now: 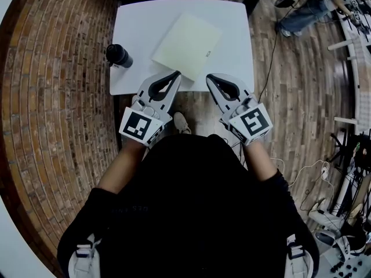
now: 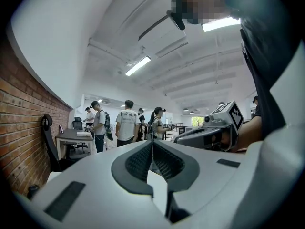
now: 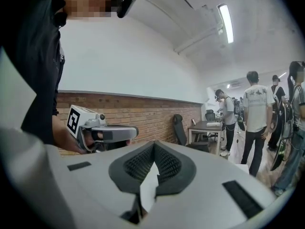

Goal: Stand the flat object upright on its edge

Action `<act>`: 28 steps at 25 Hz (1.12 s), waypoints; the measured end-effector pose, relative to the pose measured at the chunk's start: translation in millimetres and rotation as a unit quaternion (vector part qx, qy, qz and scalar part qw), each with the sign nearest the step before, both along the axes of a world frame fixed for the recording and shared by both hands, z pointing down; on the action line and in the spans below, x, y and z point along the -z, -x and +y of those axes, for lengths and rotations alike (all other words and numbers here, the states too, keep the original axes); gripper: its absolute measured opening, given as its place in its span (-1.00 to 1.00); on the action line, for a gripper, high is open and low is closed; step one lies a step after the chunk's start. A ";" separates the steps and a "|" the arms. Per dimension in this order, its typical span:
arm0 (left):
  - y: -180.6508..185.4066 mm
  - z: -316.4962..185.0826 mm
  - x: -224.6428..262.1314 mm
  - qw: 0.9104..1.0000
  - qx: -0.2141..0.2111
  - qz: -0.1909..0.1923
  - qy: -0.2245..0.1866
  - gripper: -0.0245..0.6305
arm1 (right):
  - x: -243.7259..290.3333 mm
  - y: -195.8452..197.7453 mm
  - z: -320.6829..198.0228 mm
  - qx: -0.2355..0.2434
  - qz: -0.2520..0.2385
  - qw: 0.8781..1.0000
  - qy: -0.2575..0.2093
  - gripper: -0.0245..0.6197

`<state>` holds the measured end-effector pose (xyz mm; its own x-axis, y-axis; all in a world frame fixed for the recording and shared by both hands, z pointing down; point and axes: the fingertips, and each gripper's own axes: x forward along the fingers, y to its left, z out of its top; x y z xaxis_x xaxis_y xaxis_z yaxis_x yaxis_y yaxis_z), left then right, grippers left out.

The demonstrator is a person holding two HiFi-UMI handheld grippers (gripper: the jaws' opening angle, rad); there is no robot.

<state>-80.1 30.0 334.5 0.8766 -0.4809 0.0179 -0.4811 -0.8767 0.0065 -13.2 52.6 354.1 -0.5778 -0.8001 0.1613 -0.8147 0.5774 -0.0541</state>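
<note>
A pale square pad (image 1: 186,46) lies flat and askew on the white table (image 1: 136,28), one corner close to the near edge. A black cylindrical container (image 1: 119,55) sits at the left edge. The left gripper (image 1: 175,74) and right gripper (image 1: 210,77) hover over the near edge, each with its jaws pressed together and nothing between them.

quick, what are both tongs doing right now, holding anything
Left tongs: closed, holding nothing.
Right tongs: closed, holding nothing.
</note>
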 end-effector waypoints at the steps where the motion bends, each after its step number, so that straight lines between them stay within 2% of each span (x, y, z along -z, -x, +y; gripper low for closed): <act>1: 4.2 -5.2 -1.9 1.000 -0.001 -0.001 0.002 -0.86 | -2.4 3.8 -4.9 -0.001 0.001 1.000 0.002 -0.90; 7: 24.5 -34.1 -11.5 1.000 -0.004 -0.002 0.013 -0.86 | -12.6 18.1 -30.1 -0.021 0.005 1.000 0.023 -0.90; 13: 29.8 -53.0 -21.3 1.000 -0.006 -0.003 0.026 -0.86 | -22.5 23.5 -41.4 -0.018 -0.007 0.999 0.032 -0.90; 19: 21.8 -67.7 -28.6 0.999 -0.004 -0.009 0.031 -0.86 | -34.7 9.0 -54.0 -0.026 -0.001 0.998 0.051 -0.90; 28: 6.2 -99.3 -31.3 0.999 0.007 -0.027 0.029 -0.86 | -50.5 -11.9 -89.5 -0.012 -0.008 0.998 0.064 -0.90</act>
